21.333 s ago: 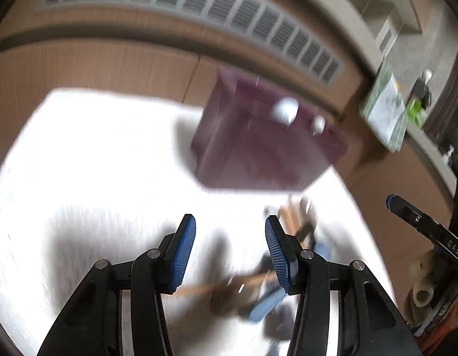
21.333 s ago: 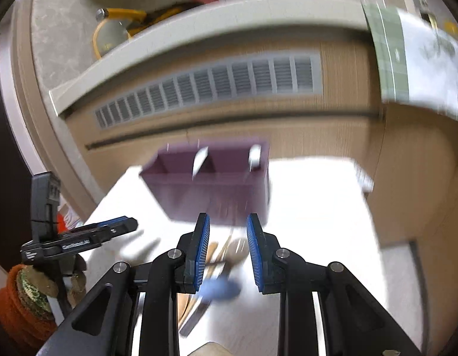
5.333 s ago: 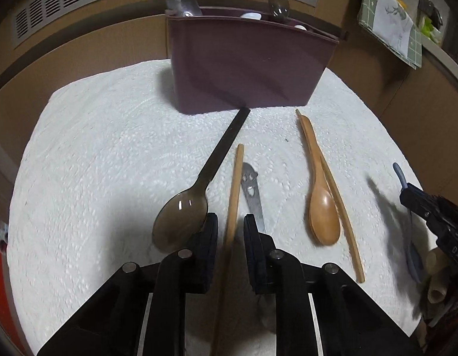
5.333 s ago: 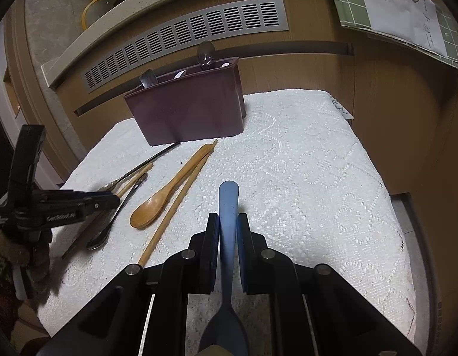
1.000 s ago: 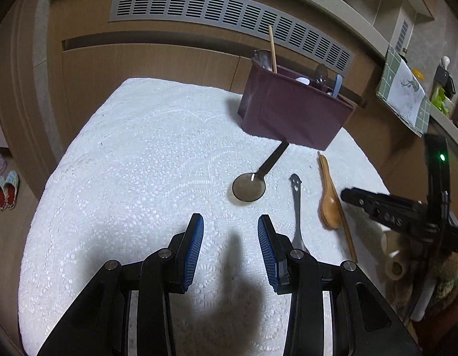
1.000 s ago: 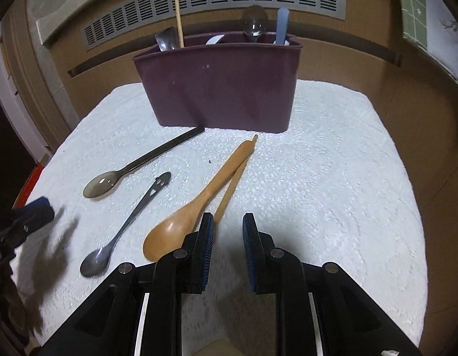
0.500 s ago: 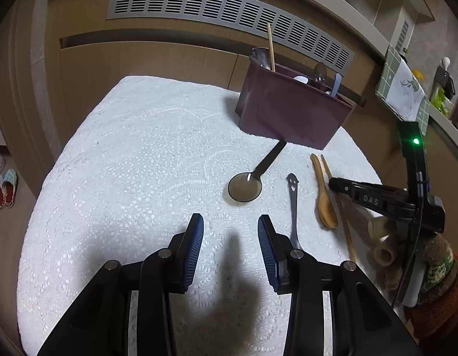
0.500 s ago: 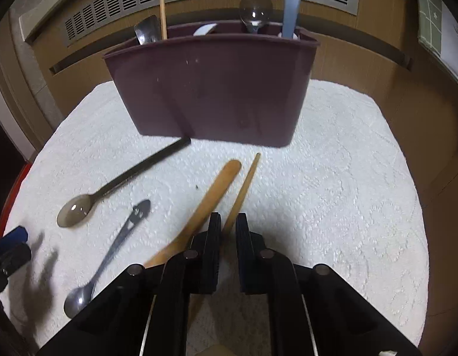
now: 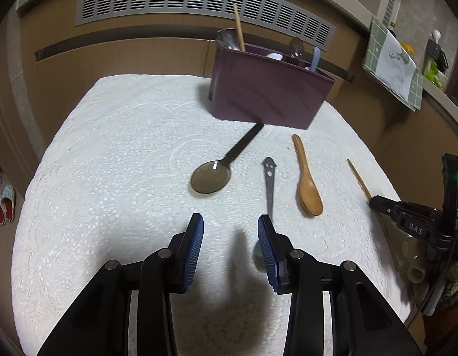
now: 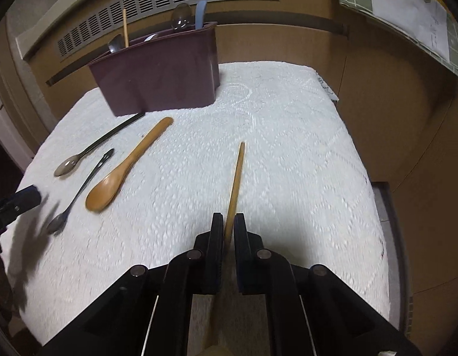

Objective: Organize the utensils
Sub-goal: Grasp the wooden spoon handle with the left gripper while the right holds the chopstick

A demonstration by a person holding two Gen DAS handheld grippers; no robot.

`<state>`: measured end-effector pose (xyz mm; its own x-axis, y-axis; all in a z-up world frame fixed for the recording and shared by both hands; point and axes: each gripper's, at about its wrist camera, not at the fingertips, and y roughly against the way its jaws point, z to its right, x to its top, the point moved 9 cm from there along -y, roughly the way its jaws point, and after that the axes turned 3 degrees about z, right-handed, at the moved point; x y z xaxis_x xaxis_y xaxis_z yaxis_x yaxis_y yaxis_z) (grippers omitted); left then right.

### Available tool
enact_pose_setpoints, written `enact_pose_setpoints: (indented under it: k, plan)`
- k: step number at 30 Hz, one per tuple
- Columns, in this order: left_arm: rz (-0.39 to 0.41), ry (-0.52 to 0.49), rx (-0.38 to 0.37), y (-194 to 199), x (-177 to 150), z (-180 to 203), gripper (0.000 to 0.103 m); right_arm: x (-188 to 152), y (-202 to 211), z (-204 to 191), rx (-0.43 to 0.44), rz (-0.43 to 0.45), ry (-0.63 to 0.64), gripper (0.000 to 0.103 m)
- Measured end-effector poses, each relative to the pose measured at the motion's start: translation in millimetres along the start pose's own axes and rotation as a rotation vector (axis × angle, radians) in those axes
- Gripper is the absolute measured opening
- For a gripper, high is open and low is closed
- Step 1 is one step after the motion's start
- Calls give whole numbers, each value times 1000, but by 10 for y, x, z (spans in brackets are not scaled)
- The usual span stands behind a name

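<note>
My right gripper [image 10: 229, 225] has its jaws closing on a wooden chopstick [image 10: 236, 178], pads pressed on its shaft, the tip pointing over the white cloth [image 10: 288, 163]. The left wrist view shows that chopstick [image 9: 359, 178] at the far right. My left gripper [image 9: 230, 237] hovers open over the cloth with nothing between its fingers, just behind a small metal spoon [image 9: 269, 178]. A dark spoon [image 9: 211, 176] and a wooden spoon [image 9: 309, 190] lie beside it. The purple holder [image 9: 267, 98] at the back carries several utensils upright.
Wooden cabinet fronts with a slatted vent [image 9: 199, 0] stand behind the table. A green checked towel [image 9: 392, 62] hangs at the right. Slippers [image 9: 3, 204] lie on the floor at the left. The cloth's right half [image 10: 303, 148] holds only the chopstick.
My right gripper shut on the chopstick and drew it back and right, away from the wooden spoon and the holder. The left gripper shifted slightly and stayed open.
</note>
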<state>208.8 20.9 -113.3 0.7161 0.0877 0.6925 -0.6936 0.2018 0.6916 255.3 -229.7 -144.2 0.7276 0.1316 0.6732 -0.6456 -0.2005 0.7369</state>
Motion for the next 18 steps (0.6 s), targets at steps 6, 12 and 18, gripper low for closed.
enact_pose_setpoints:
  k: [6, 12, 18]
  plan:
    - [-15, -33, -17, -75, 70, 239, 39, 35, 85, 69, 45, 66, -78, 10]
    - [2, -91, -56, -306, 331, 613, 39, 67, 204, 73, 50, 147, -88, 14]
    - [-123, -179, -63, -877, 449, 943, 39, 82, 273, 118, 61, 192, -112, 17]
